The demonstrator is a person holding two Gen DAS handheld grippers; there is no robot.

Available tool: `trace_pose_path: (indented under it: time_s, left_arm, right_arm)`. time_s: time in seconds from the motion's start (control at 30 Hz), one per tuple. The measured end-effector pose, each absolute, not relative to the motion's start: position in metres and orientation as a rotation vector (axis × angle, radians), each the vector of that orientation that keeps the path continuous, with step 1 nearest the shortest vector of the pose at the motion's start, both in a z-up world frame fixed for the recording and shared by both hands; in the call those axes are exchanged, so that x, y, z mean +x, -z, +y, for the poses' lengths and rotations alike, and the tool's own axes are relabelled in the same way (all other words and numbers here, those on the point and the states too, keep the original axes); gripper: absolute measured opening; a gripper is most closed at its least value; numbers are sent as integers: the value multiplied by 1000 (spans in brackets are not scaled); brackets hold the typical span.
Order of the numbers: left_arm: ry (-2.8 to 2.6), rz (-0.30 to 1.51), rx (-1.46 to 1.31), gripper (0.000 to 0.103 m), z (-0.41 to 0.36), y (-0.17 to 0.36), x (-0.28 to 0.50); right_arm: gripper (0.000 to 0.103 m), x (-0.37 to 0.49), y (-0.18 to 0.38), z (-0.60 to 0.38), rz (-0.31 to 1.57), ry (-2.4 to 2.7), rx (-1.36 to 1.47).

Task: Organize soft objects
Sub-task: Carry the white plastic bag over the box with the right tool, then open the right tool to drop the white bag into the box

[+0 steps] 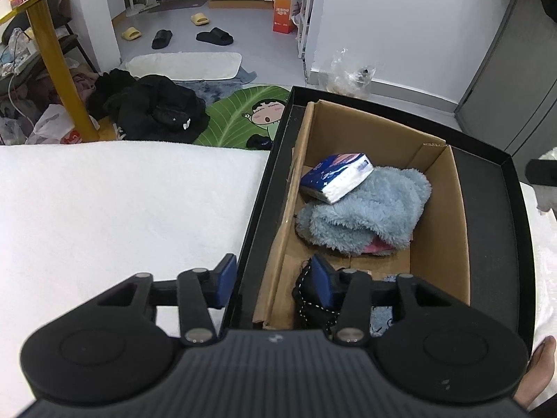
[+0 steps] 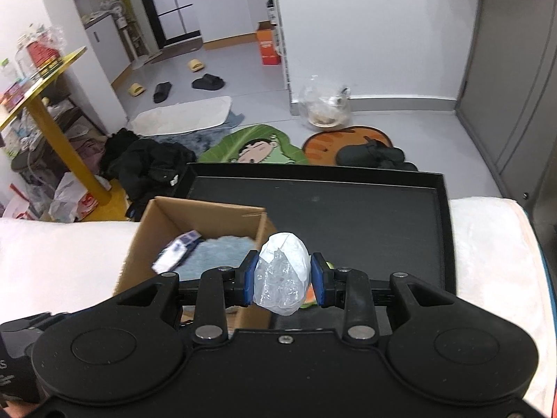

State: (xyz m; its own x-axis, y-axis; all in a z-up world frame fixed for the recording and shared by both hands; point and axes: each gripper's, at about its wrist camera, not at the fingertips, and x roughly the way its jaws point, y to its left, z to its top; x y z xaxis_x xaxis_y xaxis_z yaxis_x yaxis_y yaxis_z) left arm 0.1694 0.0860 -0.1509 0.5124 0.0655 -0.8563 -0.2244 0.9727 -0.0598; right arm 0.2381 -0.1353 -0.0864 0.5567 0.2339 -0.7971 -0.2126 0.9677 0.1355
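A cardboard box [image 1: 438, 209] sits in a black tray [image 1: 487, 230] on a white bed. In the box lie a fluffy blue cloth [image 1: 369, 212], a blue-white tissue pack [image 1: 336, 177] on top of it, and a black dotted fabric [image 1: 310, 299] at the near end. My left gripper [image 1: 273, 284] is open and straddles the tray's left wall, one finger outside, one inside the box. My right gripper [image 2: 282, 278] is shut on a white crumpled plastic-wrapped bundle [image 2: 282, 271], held above the box's right edge [image 2: 261, 230] and the tray [image 2: 348, 223].
The white bed [image 1: 122, 209] spreads to the left of the tray. Beyond the bed edge the floor holds black clothes [image 1: 156, 108], a green cartoon mat [image 1: 243, 115], slippers, a yellow table leg [image 1: 59, 69] and a grey cabinet [image 1: 515, 80].
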Motion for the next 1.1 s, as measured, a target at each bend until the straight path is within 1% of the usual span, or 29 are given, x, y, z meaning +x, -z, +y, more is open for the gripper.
trace_pose_path:
  time_s: [0.2, 0.3, 0.57, 0.7, 0.97, 1.1]
  left_arm:
    - [-166, 1024, -170, 39, 88, 155, 170]
    - [-160, 1026, -184, 35, 91, 157, 170]
    - [-147, 1018, -196, 13, 93, 160, 169]
    - [-136, 1016, -200, 10, 94, 161, 169]
    - [-128, 1010, -211, 10, 94, 160, 167]
    - [-128, 1010, -211, 10, 95, 160, 167]
  right_arm:
    - [31, 236, 89, -112, 960, -305, 18]
    - [31, 233, 90, -100, 965, -323, 9]
    - [32, 230, 97, -71, 990, -355, -28]
    - [32, 227, 103, -62, 1009, -358, -45]
    - [32, 223, 118, -48, 1041, -353, -101]
    - [34, 226, 124, -47, 1042, -331, -128]
